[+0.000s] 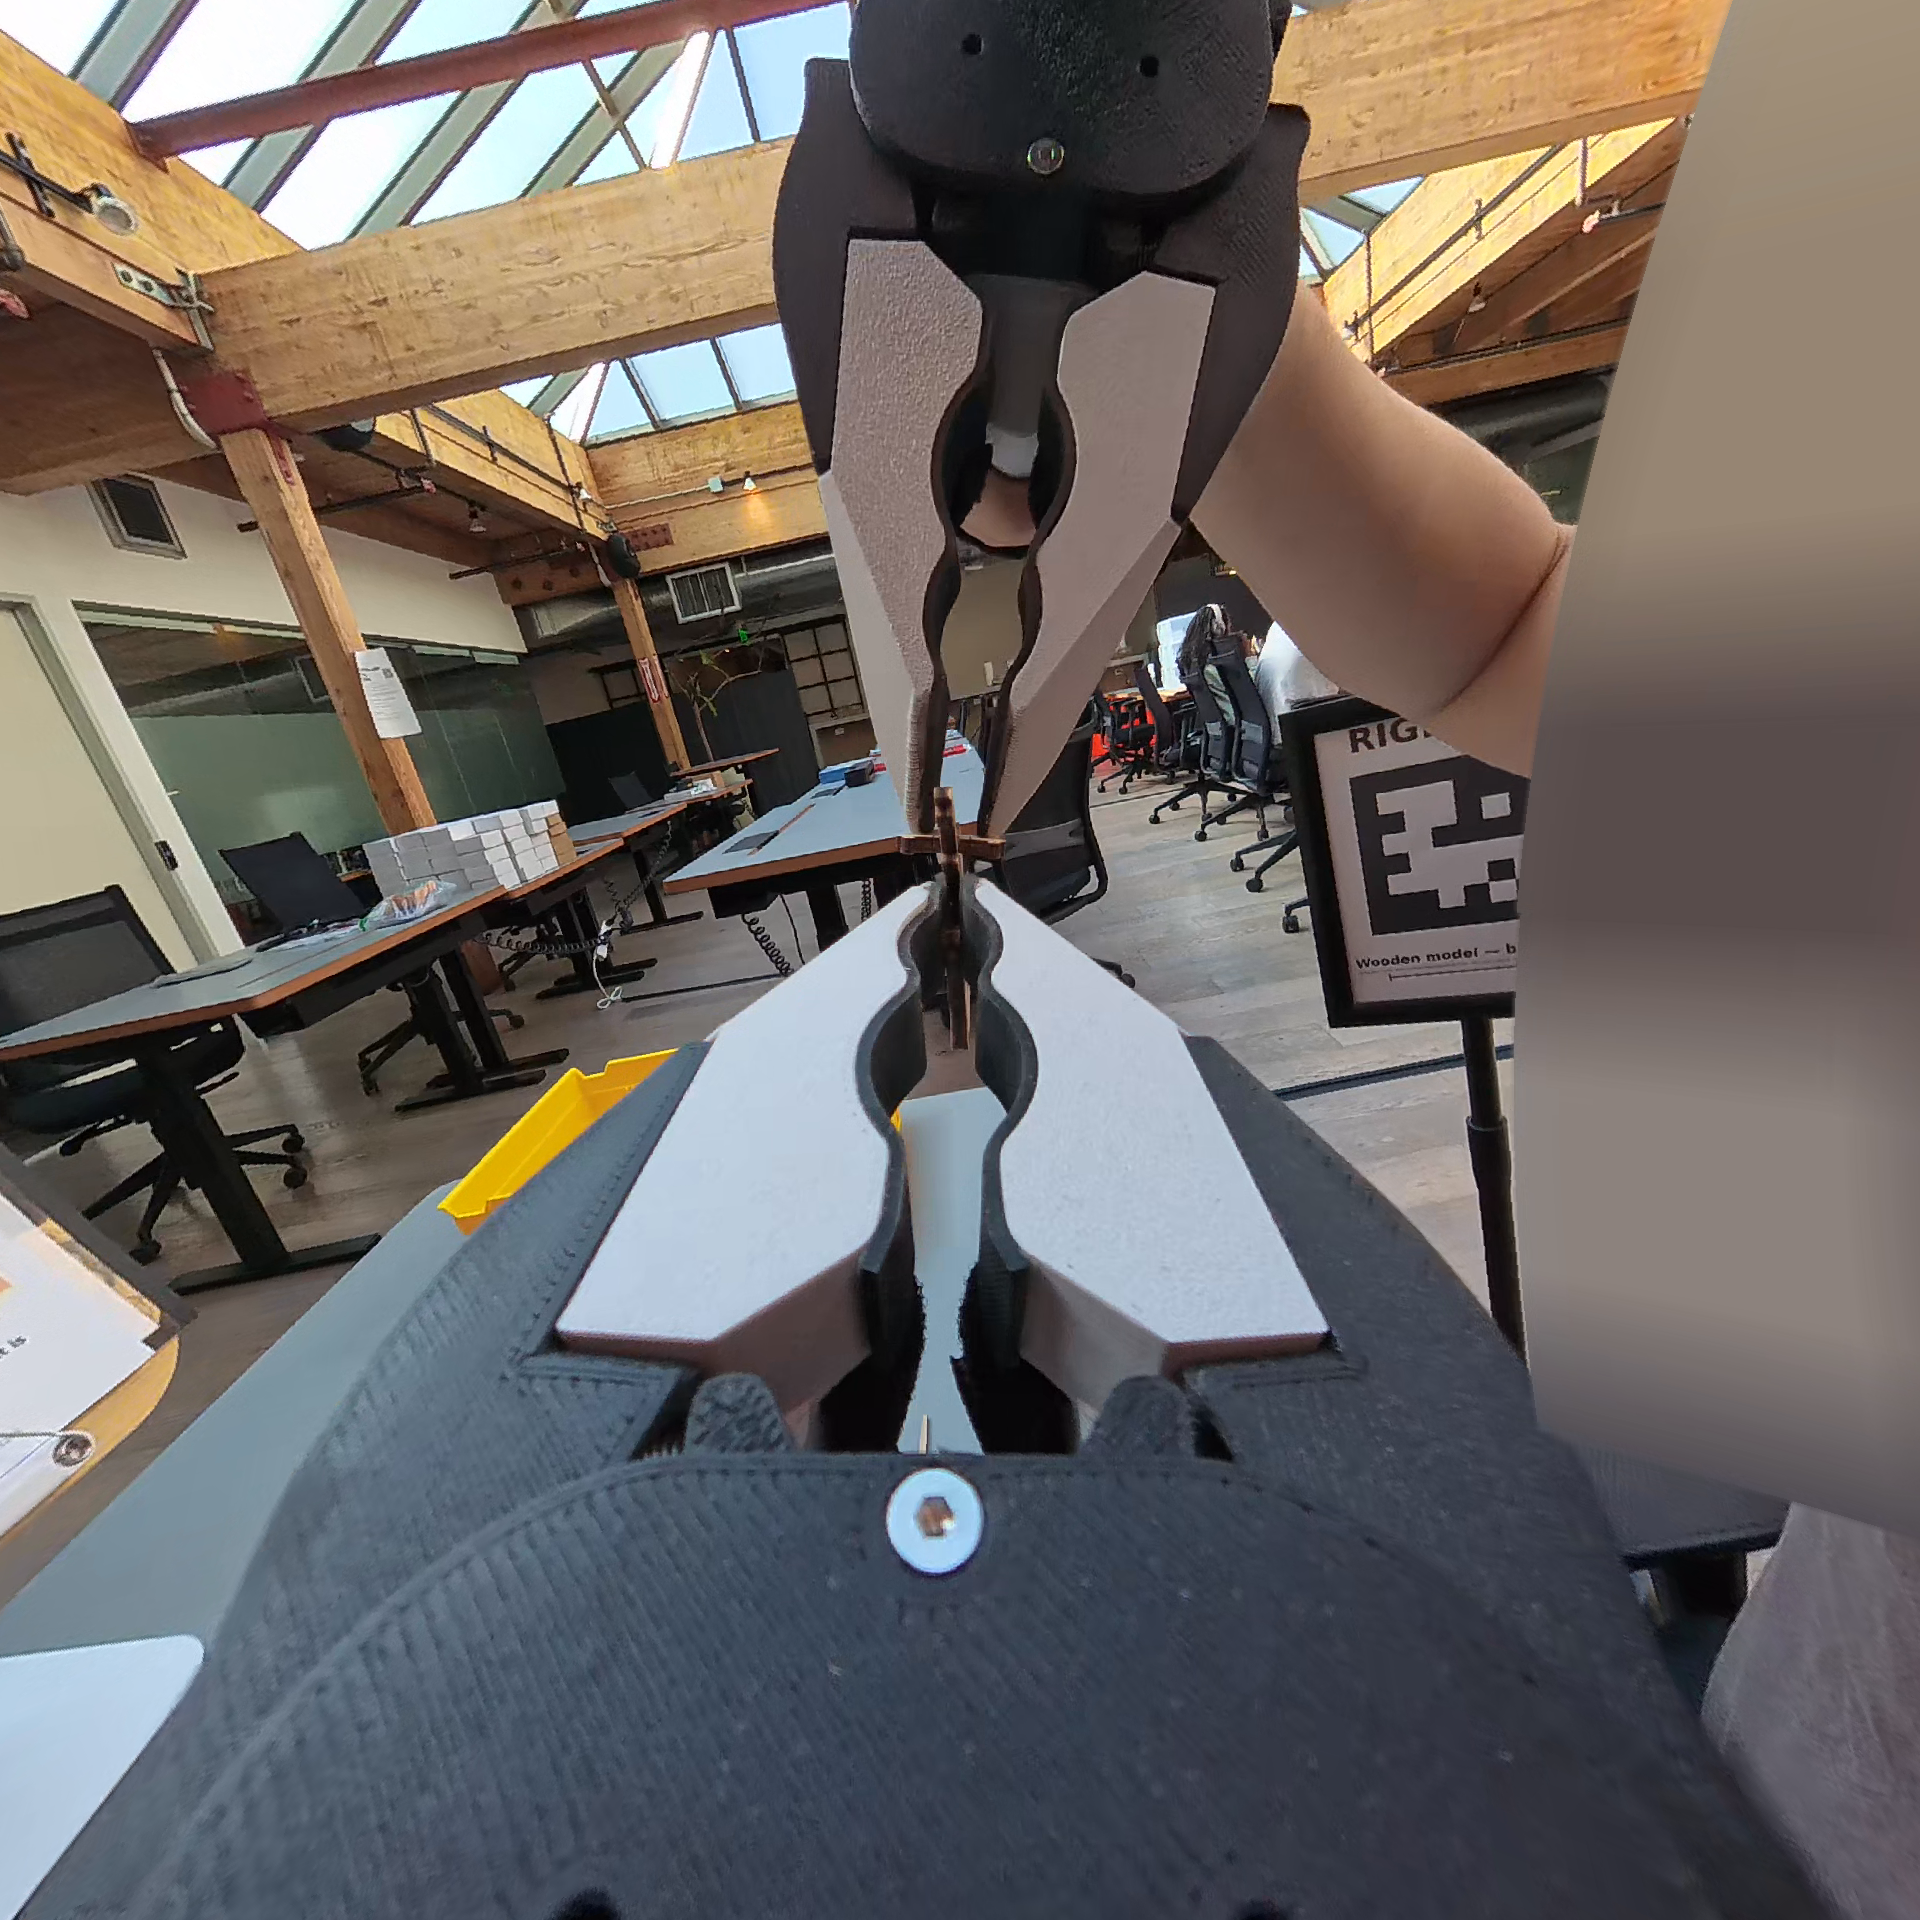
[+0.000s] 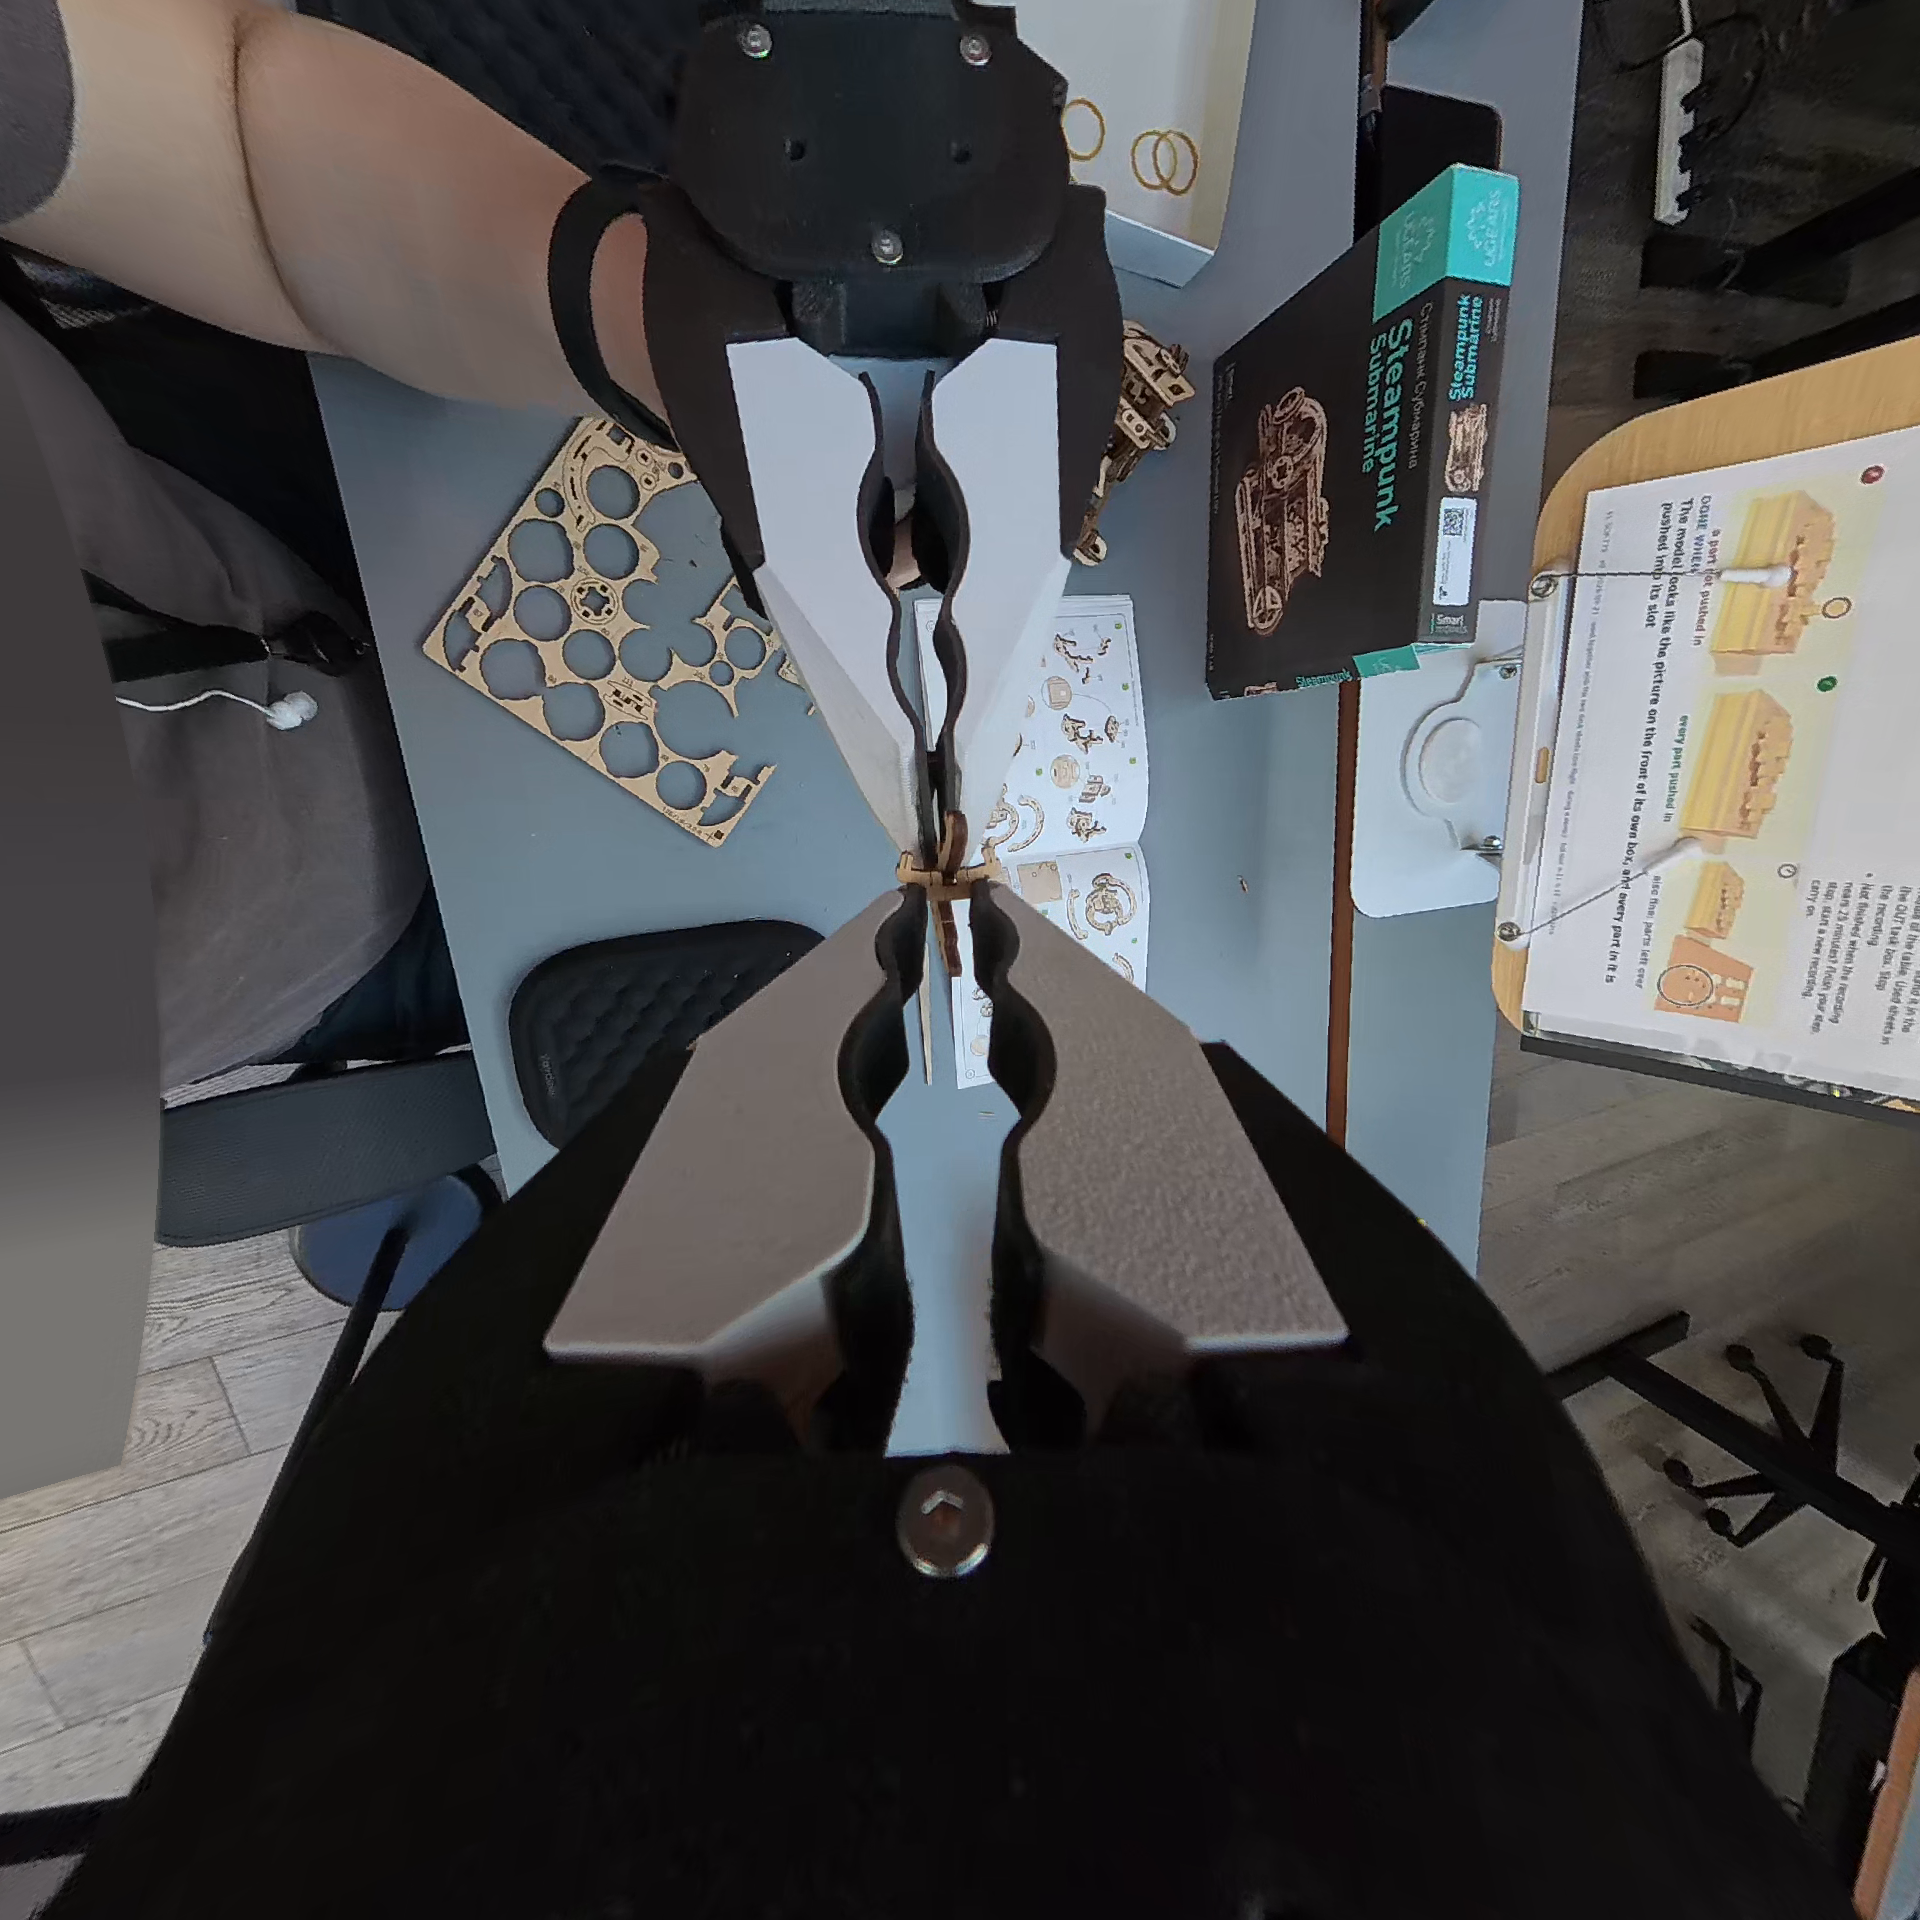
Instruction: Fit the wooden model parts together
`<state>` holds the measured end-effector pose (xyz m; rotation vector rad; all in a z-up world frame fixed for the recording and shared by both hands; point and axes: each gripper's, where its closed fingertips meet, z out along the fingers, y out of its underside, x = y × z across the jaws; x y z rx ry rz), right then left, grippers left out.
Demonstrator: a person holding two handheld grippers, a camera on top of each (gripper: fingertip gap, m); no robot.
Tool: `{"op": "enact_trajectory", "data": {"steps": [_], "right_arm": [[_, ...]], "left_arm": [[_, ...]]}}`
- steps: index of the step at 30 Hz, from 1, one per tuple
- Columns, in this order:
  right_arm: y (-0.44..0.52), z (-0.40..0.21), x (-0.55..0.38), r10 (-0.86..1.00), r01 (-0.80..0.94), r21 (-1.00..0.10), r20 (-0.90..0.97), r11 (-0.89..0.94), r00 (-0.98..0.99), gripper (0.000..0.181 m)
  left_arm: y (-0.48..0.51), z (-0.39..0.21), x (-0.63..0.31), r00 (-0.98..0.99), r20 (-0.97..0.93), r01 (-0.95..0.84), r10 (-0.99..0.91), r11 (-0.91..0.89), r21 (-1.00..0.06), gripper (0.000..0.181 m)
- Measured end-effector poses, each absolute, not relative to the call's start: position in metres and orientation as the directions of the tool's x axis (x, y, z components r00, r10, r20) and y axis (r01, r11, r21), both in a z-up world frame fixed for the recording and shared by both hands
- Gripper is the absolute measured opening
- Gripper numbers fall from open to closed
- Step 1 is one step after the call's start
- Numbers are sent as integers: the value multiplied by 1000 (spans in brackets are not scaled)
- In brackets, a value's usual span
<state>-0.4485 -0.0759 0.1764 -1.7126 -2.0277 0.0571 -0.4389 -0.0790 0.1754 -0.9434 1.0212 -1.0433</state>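
Fingertips of both grippers meet tip to tip above the grey desk [image 2: 582,852]; the left gripper [image 1: 948,902] is clamped on an upright wooden strip [image 1: 956,977], and the right gripper [image 2: 940,906] is closed on a small cross-shaped wooden piece [image 2: 940,871] slotted across it. Far left on the desk lies the emptied plywood parts sheet [image 2: 603,644], far right the black model kit box [image 2: 1361,457], between them the open instruction booklet [image 2: 1081,748]

A grey-blue table [image 2: 582,831] is carrying a punched-out wooden sheet [image 2: 603,634], an open instruction booklet [image 2: 1081,727], a dark box [image 2: 1351,468] and a part-built wooden model [image 2: 1138,416], all lying well apart.
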Motion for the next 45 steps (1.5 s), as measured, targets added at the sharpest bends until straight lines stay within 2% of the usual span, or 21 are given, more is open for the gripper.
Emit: {"op": "enact_trajectory", "data": {"steps": [8, 26, 45], "right_arm": [[-77, 184, -458, 935, 935, -294, 343, 200, -91, 7], [-88, 185, -459, 897, 965, -108, 405, 238, -175, 7], [-94, 182, -459, 907, 972, -74, 380, 225, -181, 6]], "left_arm": [[-80, 184, -449, 167, -197, 254, -966, 236, -938, 0], [-91, 184, -450, 189, -269, 187, -944, 304, -934, 0], [-97, 181, -449, 179, -315, 137, -932, 340, -930, 0]]}}
